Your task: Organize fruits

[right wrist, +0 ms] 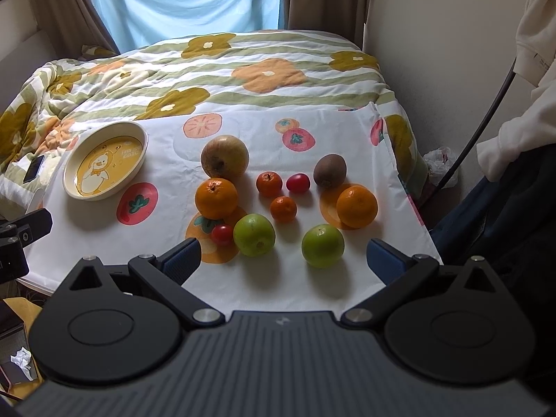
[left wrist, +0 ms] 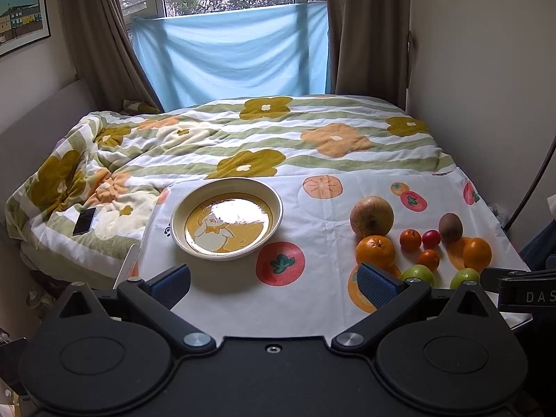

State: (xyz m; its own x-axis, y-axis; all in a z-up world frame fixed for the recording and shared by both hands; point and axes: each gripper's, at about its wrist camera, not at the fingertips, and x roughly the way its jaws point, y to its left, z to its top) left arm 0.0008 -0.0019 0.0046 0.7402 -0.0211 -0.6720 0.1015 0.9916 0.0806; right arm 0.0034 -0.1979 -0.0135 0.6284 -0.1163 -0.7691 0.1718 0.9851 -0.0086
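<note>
Both grippers are hovering above the near edge of the white fruit-printed cloth (right wrist: 312, 285), and nothing is being held: the left gripper (left wrist: 274, 286) is spread wide and facing the round cream bowl with a yellow duck picture (left wrist: 226, 219), and the right gripper (right wrist: 283, 259) is likewise spread wide, pointing at the loose fruit. The bowl is sitting bare at the left of the cloth, well apart from the fruit cluster at the right, so the sorting is judged not yet begun; the step in hand is choosing a first piece. The next move probably calls for lowering the right gripper over a near fruit, likely the right-hand green apple (right wrist: 323, 246), closing gently on its round sides, then carrying it leftward to the bowl. Count, right wrist view: one large yellow-brown apple (right wrist: 225, 156), one brown kiwi (right wrist: 330, 171), two large oranges (right wrist: 216, 198), two small mandarins (right wrist: 269, 184), two red cherry tomatoes (right wrist: 298, 182), two green apples; ten pieces. A dark phone (left wrist: 84, 221) is lying on the flowered quilt (left wrist: 243, 135).
</note>
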